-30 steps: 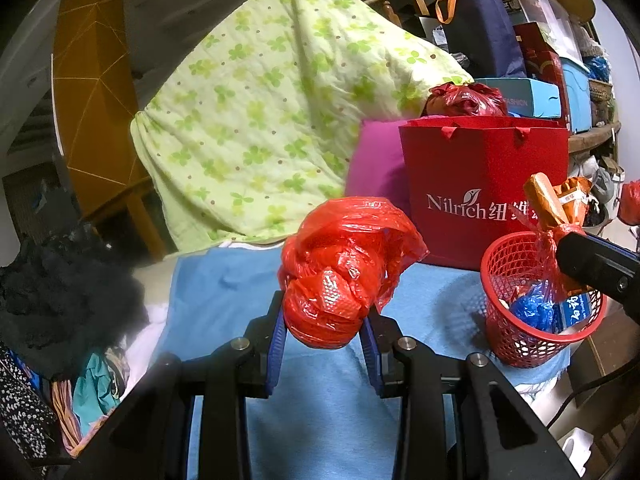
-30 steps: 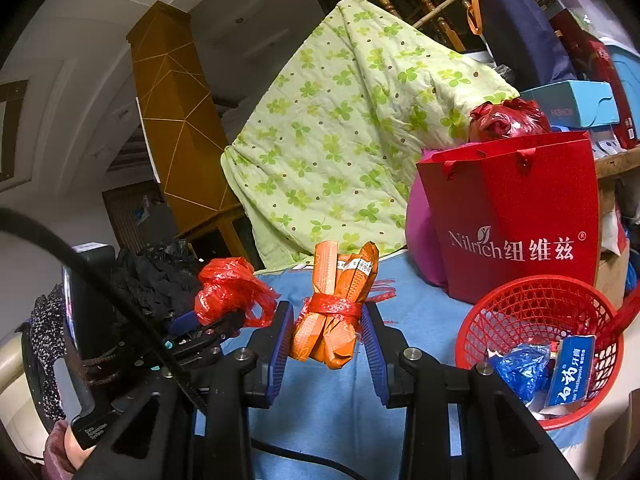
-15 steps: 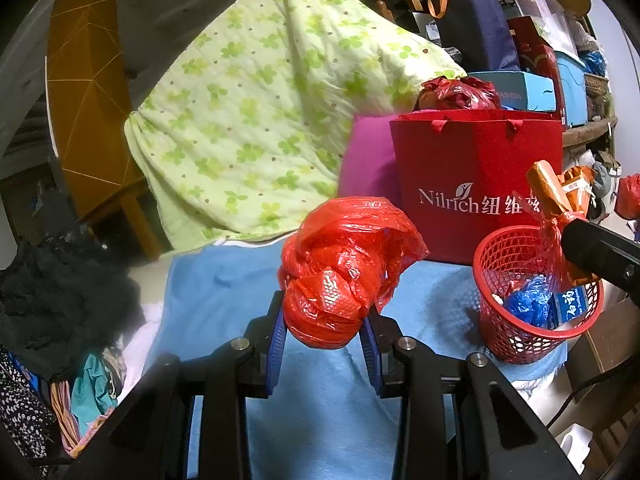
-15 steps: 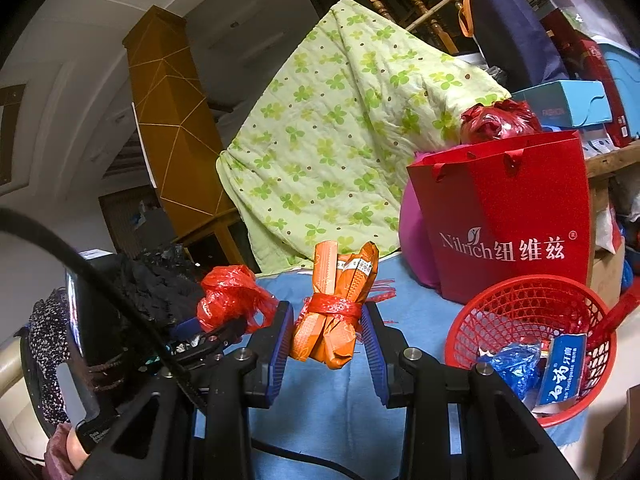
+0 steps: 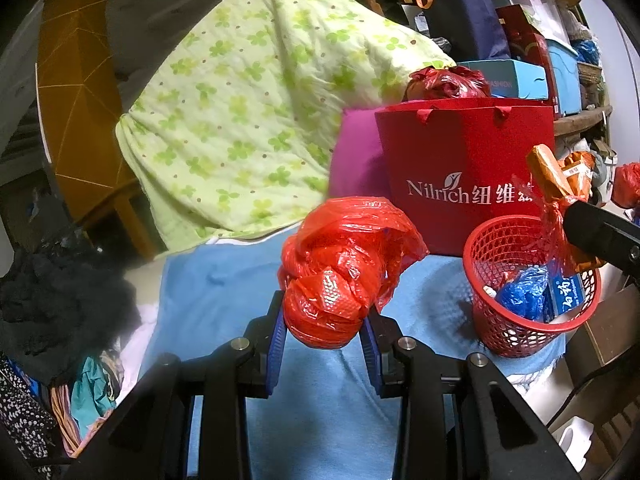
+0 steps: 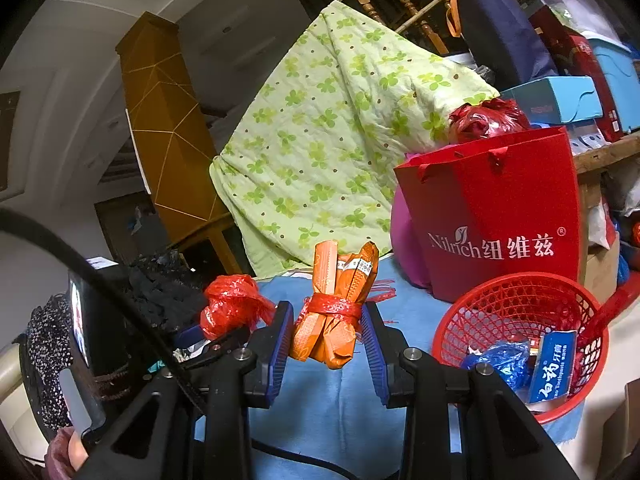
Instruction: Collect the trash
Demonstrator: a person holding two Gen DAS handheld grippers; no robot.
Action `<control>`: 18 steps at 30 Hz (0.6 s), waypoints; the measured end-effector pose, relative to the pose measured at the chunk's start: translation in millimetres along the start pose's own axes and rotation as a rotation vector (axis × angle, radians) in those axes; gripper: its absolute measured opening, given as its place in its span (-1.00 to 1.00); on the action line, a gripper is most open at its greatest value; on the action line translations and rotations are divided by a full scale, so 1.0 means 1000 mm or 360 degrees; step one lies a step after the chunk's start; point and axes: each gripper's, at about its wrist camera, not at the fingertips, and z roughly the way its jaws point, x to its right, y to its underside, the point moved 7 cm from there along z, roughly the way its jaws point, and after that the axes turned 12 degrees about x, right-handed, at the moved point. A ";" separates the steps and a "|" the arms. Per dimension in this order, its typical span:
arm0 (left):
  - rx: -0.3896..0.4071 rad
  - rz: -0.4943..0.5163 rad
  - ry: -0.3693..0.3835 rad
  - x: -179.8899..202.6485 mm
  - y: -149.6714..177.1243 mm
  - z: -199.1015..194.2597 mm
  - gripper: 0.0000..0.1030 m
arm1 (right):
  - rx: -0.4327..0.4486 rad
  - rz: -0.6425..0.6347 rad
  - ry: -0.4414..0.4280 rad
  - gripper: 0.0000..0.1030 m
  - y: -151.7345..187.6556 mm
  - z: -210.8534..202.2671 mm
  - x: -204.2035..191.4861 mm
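Right, the crumpled red plastic bag (image 5: 336,276) sits pinched in the left gripper (image 5: 325,330), jaws pressed on its glossy, wrinkled bulk above the blue cloth (image 5: 224,280) on the counter. The right gripper (image 6: 327,334) has its jaws clamped on a bundle of orange packets (image 6: 338,312) tied with a red plastic strip. Near to the right stands a round red mesh basket (image 6: 516,300) holding a toothpaste box (image 6: 554,364) and a blue wrapper. Behind it a red paper gift bag (image 6: 500,216), then a soft green clover-print quilt (image 6: 320,144) draped over a wooden railing.
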 end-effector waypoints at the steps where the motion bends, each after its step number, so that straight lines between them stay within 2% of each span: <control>1: 0.0001 0.0007 0.0002 0.001 0.000 0.000 -0.30 | 0.0004 0.0000 0.0005 -0.28 0.000 -0.001 0.001; 18: -0.0016 0.0082 0.0059 0.030 0.002 0.002 -0.29 | 0.0020 0.0044 0.0048 -0.28 0.001 -0.010 0.015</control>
